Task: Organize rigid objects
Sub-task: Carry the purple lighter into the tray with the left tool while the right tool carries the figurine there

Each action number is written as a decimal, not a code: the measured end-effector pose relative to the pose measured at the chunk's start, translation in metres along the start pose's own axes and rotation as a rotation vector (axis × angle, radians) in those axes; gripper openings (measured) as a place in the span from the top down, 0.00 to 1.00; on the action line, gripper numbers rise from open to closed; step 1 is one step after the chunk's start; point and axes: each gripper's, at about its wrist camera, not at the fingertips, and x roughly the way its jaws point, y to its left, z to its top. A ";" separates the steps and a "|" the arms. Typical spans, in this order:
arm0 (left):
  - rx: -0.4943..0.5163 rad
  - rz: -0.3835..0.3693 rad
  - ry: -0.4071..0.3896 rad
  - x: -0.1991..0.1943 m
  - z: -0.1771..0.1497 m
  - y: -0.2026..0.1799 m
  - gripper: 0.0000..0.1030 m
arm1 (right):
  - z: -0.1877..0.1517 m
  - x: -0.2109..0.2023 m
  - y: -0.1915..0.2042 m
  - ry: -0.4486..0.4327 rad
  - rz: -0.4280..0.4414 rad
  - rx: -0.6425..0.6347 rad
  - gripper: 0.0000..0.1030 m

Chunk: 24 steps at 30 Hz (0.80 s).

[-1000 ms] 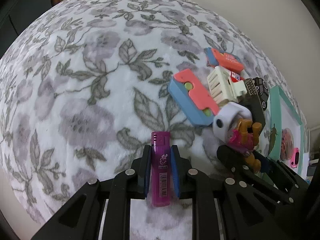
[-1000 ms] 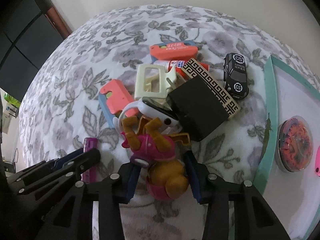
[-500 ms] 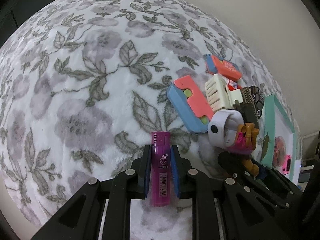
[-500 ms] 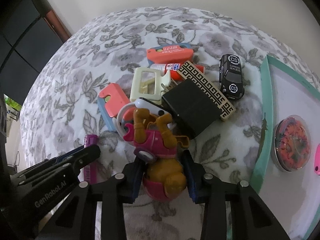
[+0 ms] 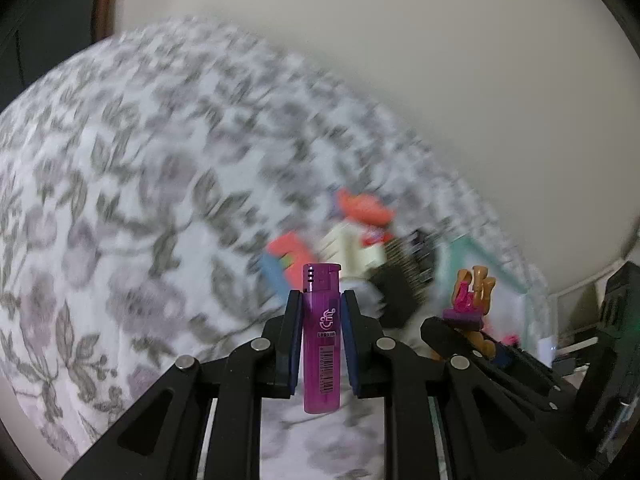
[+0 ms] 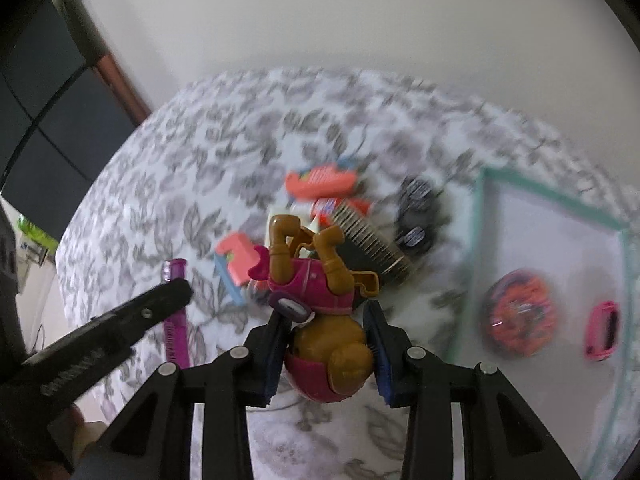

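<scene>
Purple and upright, one lighter (image 5: 321,336) sits clamped between the left gripper's (image 5: 320,340) two fingers, held above the floral blanket (image 5: 120,208). One brown-and-pink toy dog (image 6: 320,312) is pinched in the right gripper (image 6: 326,354) over the blurred toy pile (image 6: 344,216). One green-rimmed tray (image 6: 476,248) lies right of the pile, holding two items; bare blanket spreads left.

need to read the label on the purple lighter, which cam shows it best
The left wrist view: the purple lighter stands sharp and face-on in the left gripper, logo and barcode showing. The right wrist view catches it only blurred, partly behind that gripper's finger.
</scene>
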 end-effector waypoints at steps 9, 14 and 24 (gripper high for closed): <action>0.122 -0.165 -0.106 -0.043 0.018 -0.089 0.81 | 0.017 -0.080 -0.049 -0.180 -0.106 0.107 0.62; 0.207 -0.223 -0.108 -0.048 0.014 -0.138 0.81 | 0.017 -0.113 -0.081 -0.231 -0.207 0.147 0.62; 0.315 -0.235 0.011 0.000 -0.022 -0.182 0.81 | -0.008 -0.149 -0.155 -0.210 -0.357 0.261 0.62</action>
